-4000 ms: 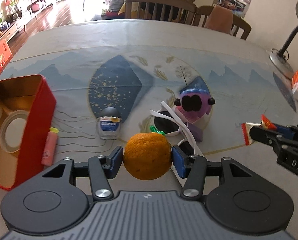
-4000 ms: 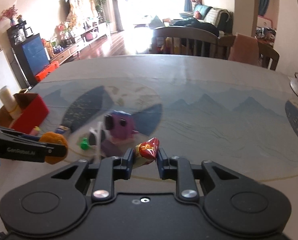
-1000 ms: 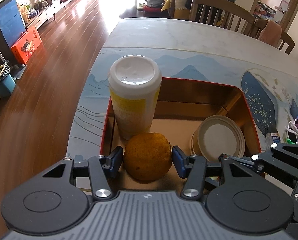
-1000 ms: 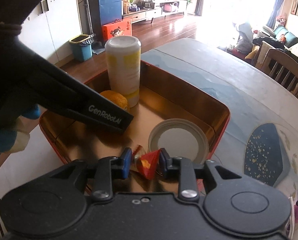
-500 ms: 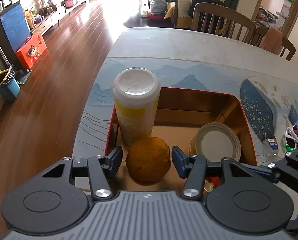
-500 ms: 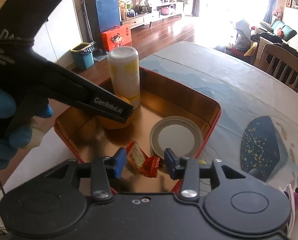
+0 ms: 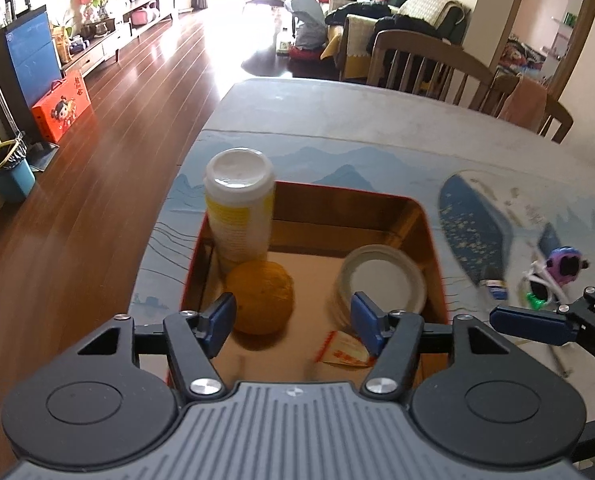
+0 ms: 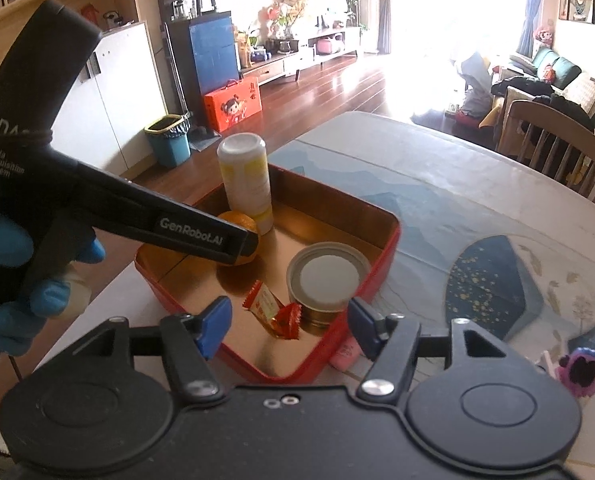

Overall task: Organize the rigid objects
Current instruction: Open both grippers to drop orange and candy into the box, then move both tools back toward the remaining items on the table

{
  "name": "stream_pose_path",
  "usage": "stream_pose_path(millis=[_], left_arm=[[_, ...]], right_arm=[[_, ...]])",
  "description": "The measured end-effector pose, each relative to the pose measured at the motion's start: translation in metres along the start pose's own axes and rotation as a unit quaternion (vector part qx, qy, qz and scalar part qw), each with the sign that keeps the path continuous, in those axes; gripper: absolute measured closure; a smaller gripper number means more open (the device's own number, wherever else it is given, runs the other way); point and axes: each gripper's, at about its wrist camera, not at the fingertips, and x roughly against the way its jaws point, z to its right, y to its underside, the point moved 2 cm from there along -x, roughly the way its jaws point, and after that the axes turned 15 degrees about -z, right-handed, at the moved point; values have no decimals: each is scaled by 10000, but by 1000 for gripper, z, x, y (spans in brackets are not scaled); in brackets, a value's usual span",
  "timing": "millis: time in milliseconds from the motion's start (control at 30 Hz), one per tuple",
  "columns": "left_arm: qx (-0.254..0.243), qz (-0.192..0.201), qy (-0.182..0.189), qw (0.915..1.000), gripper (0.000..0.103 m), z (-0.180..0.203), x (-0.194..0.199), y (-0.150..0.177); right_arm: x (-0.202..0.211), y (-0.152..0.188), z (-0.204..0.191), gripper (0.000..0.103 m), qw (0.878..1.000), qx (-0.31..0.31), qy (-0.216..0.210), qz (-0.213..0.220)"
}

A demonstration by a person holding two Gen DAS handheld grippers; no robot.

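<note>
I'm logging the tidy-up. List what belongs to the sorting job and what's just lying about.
Job: red box; orange, snack packet, yellow bottle, round lid, all in it; pink tube, purple toy, outside it.

Lying about: chair, orange gift box, blue bin.

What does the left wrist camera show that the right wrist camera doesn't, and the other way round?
Only the left wrist view: a small blue-labelled bottle and white sunglasses on the table.
Only the right wrist view: a pink tube beside the red box, and a blue-gloved hand.
Both: the red box, orange, white canister, round lid, snack packet and purple toy.
</note>
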Motion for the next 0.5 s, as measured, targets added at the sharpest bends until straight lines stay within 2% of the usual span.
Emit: stream_pose_path(millis=[100,233,400,500], left_arm=[[-8,66,92,9999,40,10,8,4],[-26,224,200,9995,28,27,20,8],[-93,346,262,9990,27,52,29,12],[-92,471,234,9986,25,66,34,15]], right_arm=[[11,6,7,34,10000,-57,-23,77],[27,16,19,26,9996,-151,-45,218],[46,29,40,18,9989,-290,-19,380],[56,39,54,9,9982,-361,-6,473]])
